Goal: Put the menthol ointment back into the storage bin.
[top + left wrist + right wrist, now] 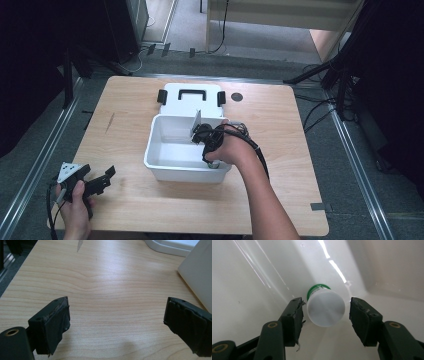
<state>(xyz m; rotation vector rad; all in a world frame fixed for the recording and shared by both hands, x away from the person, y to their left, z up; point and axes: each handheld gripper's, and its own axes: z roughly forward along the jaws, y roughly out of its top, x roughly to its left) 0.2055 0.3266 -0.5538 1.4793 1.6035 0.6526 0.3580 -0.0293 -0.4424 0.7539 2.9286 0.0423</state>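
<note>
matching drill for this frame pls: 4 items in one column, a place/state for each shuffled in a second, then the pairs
Items:
1. left gripper
2. right gripper
3. white lid
4. small bottle

Places/states:
A. flat on the table behind the bin
B. open over bare wood at the table's near left
C. standing in the white bin, between two jaws
D. reaching down into the bin, jaws apart either side of a cap

Pairs: 1-B, 2-D, 3-A, 4-C
</note>
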